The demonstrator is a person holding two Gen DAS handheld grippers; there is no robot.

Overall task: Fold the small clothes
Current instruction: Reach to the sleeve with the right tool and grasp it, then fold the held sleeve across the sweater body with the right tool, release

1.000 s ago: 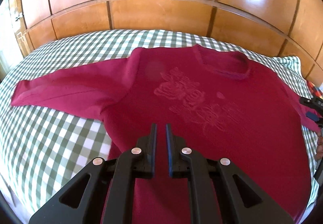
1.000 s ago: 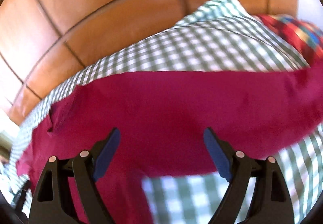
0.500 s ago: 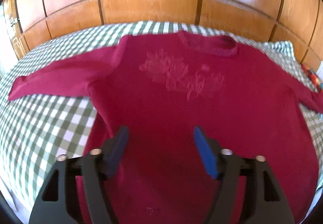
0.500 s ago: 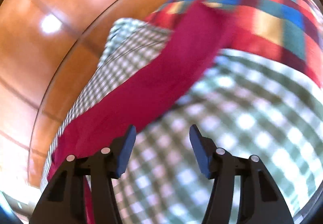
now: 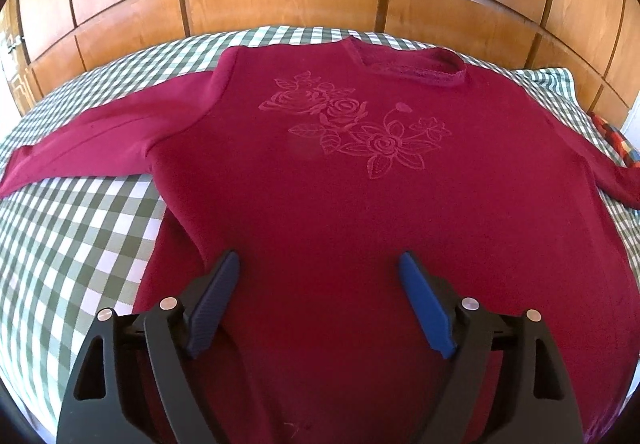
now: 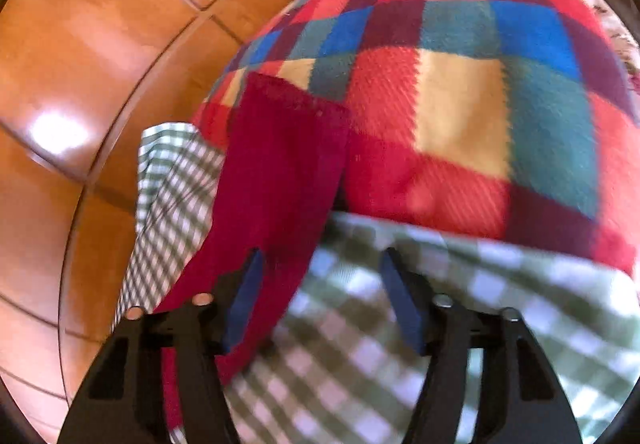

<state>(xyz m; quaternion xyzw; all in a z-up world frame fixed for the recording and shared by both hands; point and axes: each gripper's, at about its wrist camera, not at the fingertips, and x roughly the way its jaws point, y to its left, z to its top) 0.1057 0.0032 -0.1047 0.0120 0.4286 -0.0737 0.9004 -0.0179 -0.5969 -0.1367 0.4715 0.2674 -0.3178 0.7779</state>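
Beside the sweater sleeve (image 6: 276, 172), a plaid blanket (image 6: 460, 92) overlaps the gingham sheet (image 6: 380, 364)

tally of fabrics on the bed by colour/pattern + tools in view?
Maroon sweater: 1
Green-and-white check sheet: 1
Multicolour plaid blanket: 1
Tools: 2, left tool open, right tool open
Total: 5

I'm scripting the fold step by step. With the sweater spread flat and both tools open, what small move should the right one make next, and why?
Probably ease the right tool left and down over the sleeve, then close. The sleeve end lies on the plaid blanket, unfolded, and only one finger is above it. The left tool hovers open over the sweater body.
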